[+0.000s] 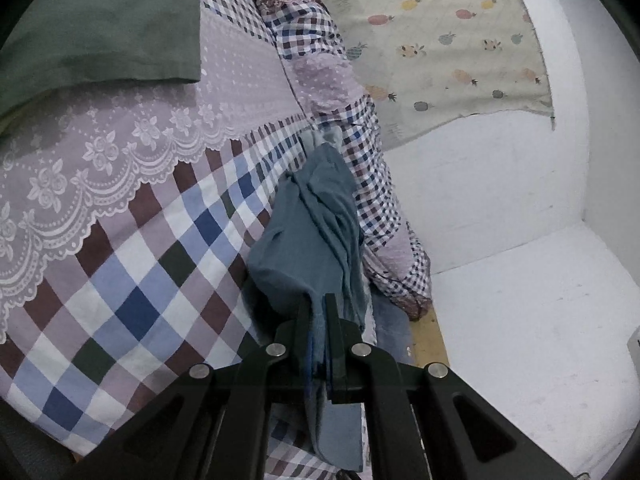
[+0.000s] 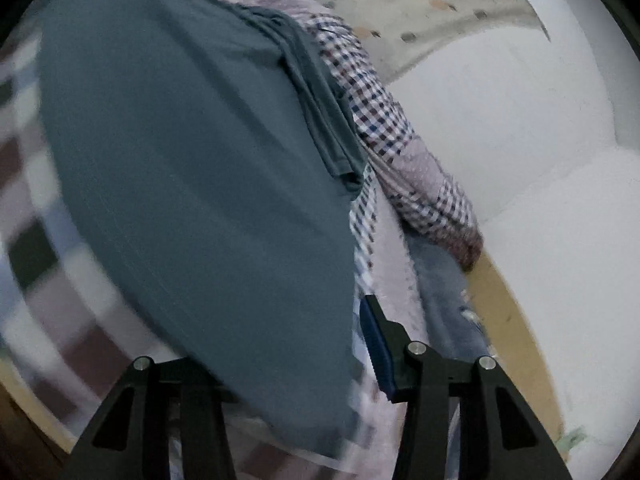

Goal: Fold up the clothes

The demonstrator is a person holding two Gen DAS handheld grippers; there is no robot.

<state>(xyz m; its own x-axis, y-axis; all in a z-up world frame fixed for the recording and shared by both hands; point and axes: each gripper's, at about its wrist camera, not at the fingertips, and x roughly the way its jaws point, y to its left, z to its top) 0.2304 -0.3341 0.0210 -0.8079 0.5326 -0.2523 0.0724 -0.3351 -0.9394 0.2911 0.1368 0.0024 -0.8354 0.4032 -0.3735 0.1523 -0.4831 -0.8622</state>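
Note:
A blue-grey garment (image 1: 308,232) lies bunched on the checked bedcover (image 1: 132,280), running away towards the rolled quilt. My left gripper (image 1: 319,308) is shut on its near edge, and a fold of cloth hangs down between the fingers. In the right wrist view the same garment (image 2: 192,168) spreads wide and smooth across the left and middle, with a folded sleeve or hem (image 2: 328,128) along its right side. My right gripper (image 2: 314,300) stands open. Its right finger with the blue pad (image 2: 376,344) is bare, while the cloth covers the left finger.
A dark green cloth (image 1: 100,20) lies at the far left of the bed, beside a lace band (image 1: 120,152). A rolled checked quilt (image 1: 372,184) runs along the white wall (image 1: 500,200). A pineapple-print sheet (image 1: 440,40) hangs there. The yellow wooden bed edge (image 1: 430,340) shows on the right.

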